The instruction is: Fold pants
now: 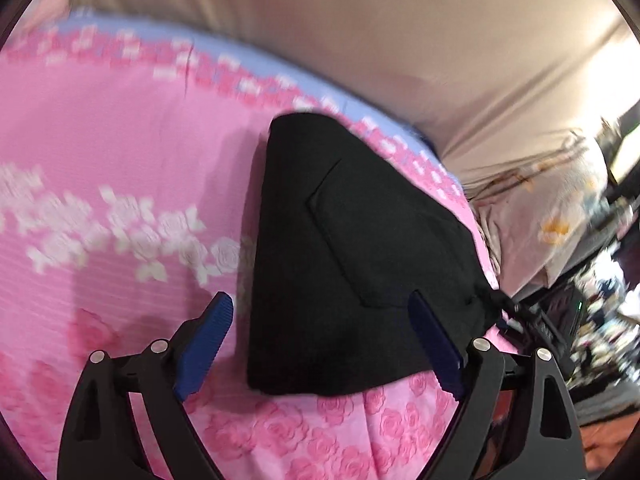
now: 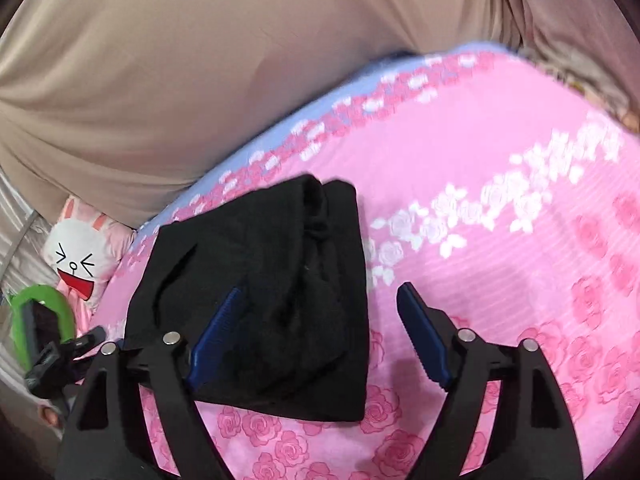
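both jaws wide open, empty; folded black pants (image 1: 352, 248) lie centre frame, straddled by left gripper (image 1: 320, 320), lower left of right gripper (image 2: 320, 312).

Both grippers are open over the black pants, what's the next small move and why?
Probably lift both away. The pants already lie as a compact folded bundle on the pink sheet, and the left gripper and right gripper hold nothing.
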A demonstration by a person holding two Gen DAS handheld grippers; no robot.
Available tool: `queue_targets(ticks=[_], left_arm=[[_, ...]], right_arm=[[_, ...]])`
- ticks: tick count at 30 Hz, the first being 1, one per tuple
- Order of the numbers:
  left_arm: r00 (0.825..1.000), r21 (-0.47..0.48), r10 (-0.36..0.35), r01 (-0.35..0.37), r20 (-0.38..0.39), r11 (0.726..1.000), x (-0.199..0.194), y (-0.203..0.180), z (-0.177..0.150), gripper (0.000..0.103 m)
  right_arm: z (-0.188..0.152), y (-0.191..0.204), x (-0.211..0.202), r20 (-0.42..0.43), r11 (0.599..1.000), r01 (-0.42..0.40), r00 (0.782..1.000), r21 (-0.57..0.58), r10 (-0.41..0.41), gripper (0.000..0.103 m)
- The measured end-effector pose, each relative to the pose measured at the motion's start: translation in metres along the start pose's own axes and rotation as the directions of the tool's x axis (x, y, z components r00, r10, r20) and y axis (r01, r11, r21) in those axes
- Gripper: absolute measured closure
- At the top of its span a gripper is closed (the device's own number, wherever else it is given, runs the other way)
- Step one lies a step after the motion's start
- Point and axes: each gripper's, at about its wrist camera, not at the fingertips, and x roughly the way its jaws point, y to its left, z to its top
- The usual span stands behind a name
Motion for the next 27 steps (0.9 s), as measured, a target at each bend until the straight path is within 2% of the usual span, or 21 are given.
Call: queue_targets(ticks=[2, 3, 4, 5, 6, 7, 9, 11, 13, 14, 17, 18, 20, 22, 23, 26, 27], left_arm=[[1.0, -0.055, 0.0, -0.002, -0.029, 0.998, 0.016, 0.009, 0.002, 0.016], [0.999, -0.082, -0.021, 0.018, -0.043, 0.996, 0.022, 0.013, 0.002, 0.016], [0.995, -0.116, -0.074, 0.067, -0.06, 0.991, 0.029, 0.019, 0.003, 0.018], [0.993, -0.126, -0.106, 0.098, -0.056, 0.987, 0.031, 0.022, 0.005, 0.025], [0.989, -0.122, -0.131, 0.123, -0.061, 0.985, 0.031, 0.022, 0.007, 0.05], [0.988, -0.126, -0.142, 0.133, -0.065, 0.983, 0.029, 0.021, 0.011, 0.063], [0.989, -0.104, -0.144, 0.14, -0.04, 0.985, 0.013, 0.016, 0.017, 0.076], [0.992, -0.072, -0.127, 0.127, 0.005, 0.989, -0.014, 0.01, 0.02, 0.077], [0.991, -0.049, -0.128, 0.129, 0.024, 0.99, -0.038, 0.01, 0.018, 0.076], [0.994, -0.044, -0.11, 0.111, 0.02, 0.993, -0.045, 0.013, 0.016, 0.075], [0.999, -0.039, 0.047, -0.048, -0.019, 0.998, -0.039, 0.035, -0.001, 0.069], [0.998, -0.053, 0.051, -0.052, -0.028, 0.997, -0.038, 0.043, -0.005, 0.07], [0.999, -0.076, 0.037, -0.036, 0.009, 0.996, -0.052, 0.052, -0.013, 0.07], [0.992, -0.035, 0.076, -0.072, 0.102, 0.997, -0.079, 0.044, -0.014, 0.074], [0.987, -0.014, 0.078, -0.077, 0.139, 0.997, -0.089, 0.038, -0.013, 0.073], [0.973, 0.028, 0.076, -0.084, 0.218, 0.996, -0.11, 0.022, -0.01, 0.069], [0.968, 0.035, 0.084, -0.095, 0.235, 0.995, -0.113, 0.018, -0.01, 0.065]], right_arm=[[0.001, -0.005, 0.012, -0.036, 0.999, -0.037, 0.999, 0.032, 0.038, 0.021], [-0.003, -0.006, 0.02, -0.053, 0.997, -0.067, 0.996, 0.038, 0.069, 0.031], [-0.004, -0.006, 0.029, -0.065, 0.994, -0.096, 0.993, 0.043, 0.098, 0.041], [-0.004, -0.002, 0.031, -0.056, 0.994, -0.1, 0.993, 0.032, 0.102, 0.052], [-0.001, 0.004, 0.031, -0.042, 0.994, -0.109, 0.993, 0.007, 0.109, 0.064], [0.003, 0.011, 0.027, -0.027, 0.994, -0.105, 0.994, -0.014, 0.105, 0.066], [0.008, 0.028, 0.011, 0.006, 0.991, -0.119, 0.993, -0.058, 0.12, 0.069], [0.01, 0.044, -0.001, 0.021, 0.983, -0.162, 0.986, -0.088, 0.165, 0.07], [0.005, 0.051, -0.003, -0.004, 0.977, -0.184, 0.983, -0.112, 0.185, 0.067], [-0.001, 0.052, 0.003, -0.028, 0.977, -0.174, 0.985, -0.125, 0.172, 0.059], [-0.024, 0.045, 0.033, -0.098, 0.985, -0.034, 0.995, -0.169, 0.018, 0.047], [-0.025, 0.04, 0.029, -0.083, 0.99, -0.052, 0.996, -0.135, 0.041, 0.044], [-0.016, 0.042, 0.007, -0.009, 0.994, -0.045, 0.999, -0.103, 0.045, 0.05], [-0.001, 0.067, -0.019, 0.086, 0.982, -0.003, 0.996, -0.191, 0.02, 0.053], [0.005, 0.085, -0.026, 0.096, 0.97, -0.012, 0.995, -0.243, 0.036, 0.059], [0.021, 0.14, -0.016, 0.018, 0.928, -0.134, 0.989, -0.349, 0.149, 0.072], [0.025, 0.159, -0.003, -0.02, 0.912, -0.165, 0.985, -0.375, 0.17, 0.072]])
